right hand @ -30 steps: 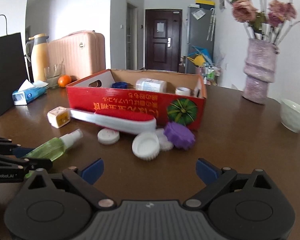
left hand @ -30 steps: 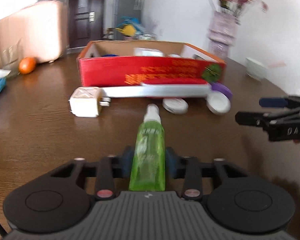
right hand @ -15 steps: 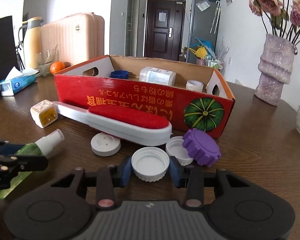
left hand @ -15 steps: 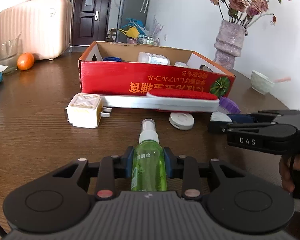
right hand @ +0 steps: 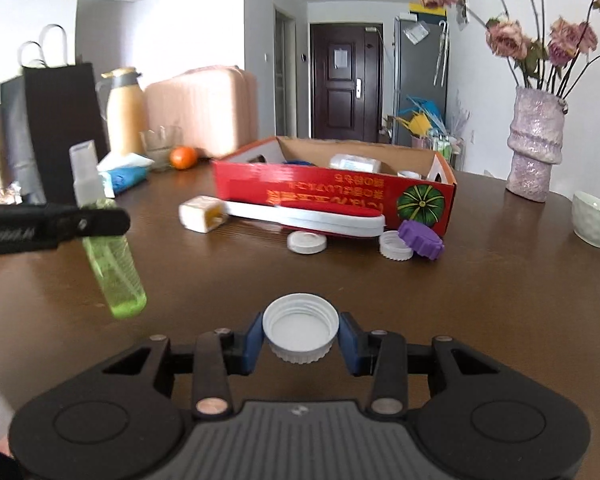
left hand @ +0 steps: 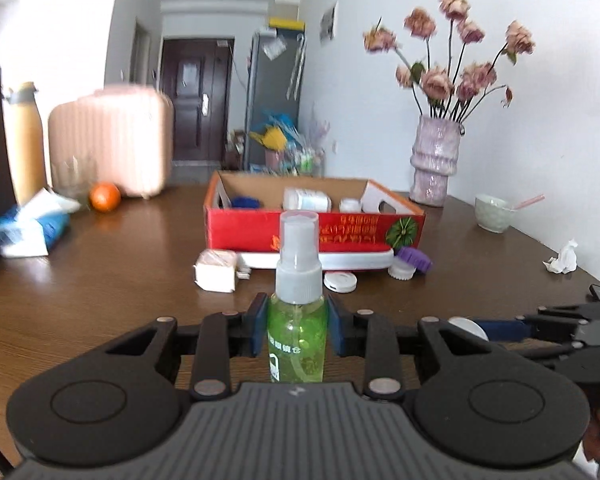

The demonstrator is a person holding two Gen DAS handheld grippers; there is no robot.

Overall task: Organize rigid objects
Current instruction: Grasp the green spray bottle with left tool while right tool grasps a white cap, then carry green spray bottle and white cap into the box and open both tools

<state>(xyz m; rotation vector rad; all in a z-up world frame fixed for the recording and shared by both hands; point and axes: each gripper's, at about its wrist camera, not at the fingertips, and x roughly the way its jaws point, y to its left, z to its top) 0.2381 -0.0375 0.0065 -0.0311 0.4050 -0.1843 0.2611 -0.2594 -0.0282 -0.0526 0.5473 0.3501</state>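
My left gripper [left hand: 297, 330] is shut on a green spray bottle [left hand: 297, 320] and holds it upright above the table; it also shows in the right wrist view [right hand: 108, 240]. My right gripper [right hand: 300, 338] is shut on a white jar lid [right hand: 300, 326], lifted off the table. The red cardboard box [right hand: 332, 196] stands ahead with a white bottle [right hand: 354, 163] and other small items inside. In front of it lie a red and white brush [right hand: 312, 216], a white plug cube [right hand: 202, 214], a flat white cap [right hand: 307, 242], a ribbed white lid [right hand: 396, 246] and a purple lid [right hand: 420, 238].
A pink vase [right hand: 534, 144] with flowers and a white bowl [right hand: 594, 218] stand at the right. At the left are a tissue pack [left hand: 30, 226], an orange [right hand: 183, 157], a thermos [right hand: 125, 110], a black bag [right hand: 56, 120] and a pink suitcase [right hand: 202, 110]. A crumpled tissue [left hand: 562, 258] lies far right.
My left gripper has lifted the spray bottle and tipped it upright. My right gripper closed on the white lid and has pulled it back and up, away from the box.
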